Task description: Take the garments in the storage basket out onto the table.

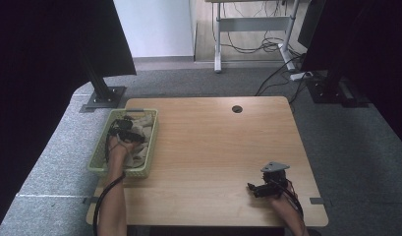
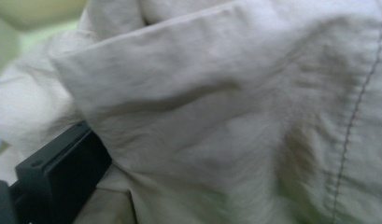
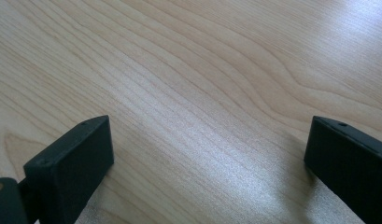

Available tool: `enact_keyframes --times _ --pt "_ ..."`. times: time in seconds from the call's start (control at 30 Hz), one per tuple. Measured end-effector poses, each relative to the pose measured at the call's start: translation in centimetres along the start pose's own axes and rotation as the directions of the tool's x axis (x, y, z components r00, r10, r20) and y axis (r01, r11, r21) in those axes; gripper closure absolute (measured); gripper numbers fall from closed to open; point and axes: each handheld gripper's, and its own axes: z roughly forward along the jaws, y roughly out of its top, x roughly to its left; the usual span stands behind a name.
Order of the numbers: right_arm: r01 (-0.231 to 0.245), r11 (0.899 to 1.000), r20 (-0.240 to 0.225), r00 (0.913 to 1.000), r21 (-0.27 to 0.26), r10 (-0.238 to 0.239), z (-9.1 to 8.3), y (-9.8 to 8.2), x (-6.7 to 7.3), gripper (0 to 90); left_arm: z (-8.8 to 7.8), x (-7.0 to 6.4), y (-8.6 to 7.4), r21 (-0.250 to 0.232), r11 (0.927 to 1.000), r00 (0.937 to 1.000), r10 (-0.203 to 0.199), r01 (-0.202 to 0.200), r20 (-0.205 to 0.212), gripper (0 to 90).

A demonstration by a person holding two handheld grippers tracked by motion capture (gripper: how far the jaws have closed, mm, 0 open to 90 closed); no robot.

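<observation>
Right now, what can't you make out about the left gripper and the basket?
- Left gripper, left gripper view: beige cloth covers the right-hand jaw, so open or shut can't be told.
- High view: too small to tell whether the jaws pinch the cloth.
- Green basket, high view: the cloth and the forearm hide its floor.
- Left gripper view: basket blurred at the left edge.

no readable text, label, brand, number or sign appears on anything in these pictures.

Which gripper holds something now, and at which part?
The left gripper is in the beige cloth at a fold; a grip cannot be told. The right gripper is open, holding nothing.
</observation>
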Motion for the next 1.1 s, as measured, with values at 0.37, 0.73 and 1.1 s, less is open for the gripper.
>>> enact_keyframes --times 0.37,0.73,1.1 --pt "0.001 1.0 -0.001 1.0 0.0 -0.001 0.0 0.0 0.0 1.0 -1.0 -0.2 -0.4 -0.034 0.9993 0.9988 -0.016 0.018 0.046 34.8" --pt "0.001 1.0 -0.001 1.0 0.0 -0.001 0.0 0.0 0.0 1.0 -2.0 -0.2 -0.9 -0.064 0.9978 0.9955 -0.008 0.014 0.094 78.1" --pt "0.0 1.0 0.0 1.0 0.0 0.0 0.0 0.0 0.0 1.0 -4.7 0.4 -1.4 -0.159 0.9869 0.9936 -0.011 0.029 0.112 82.0"
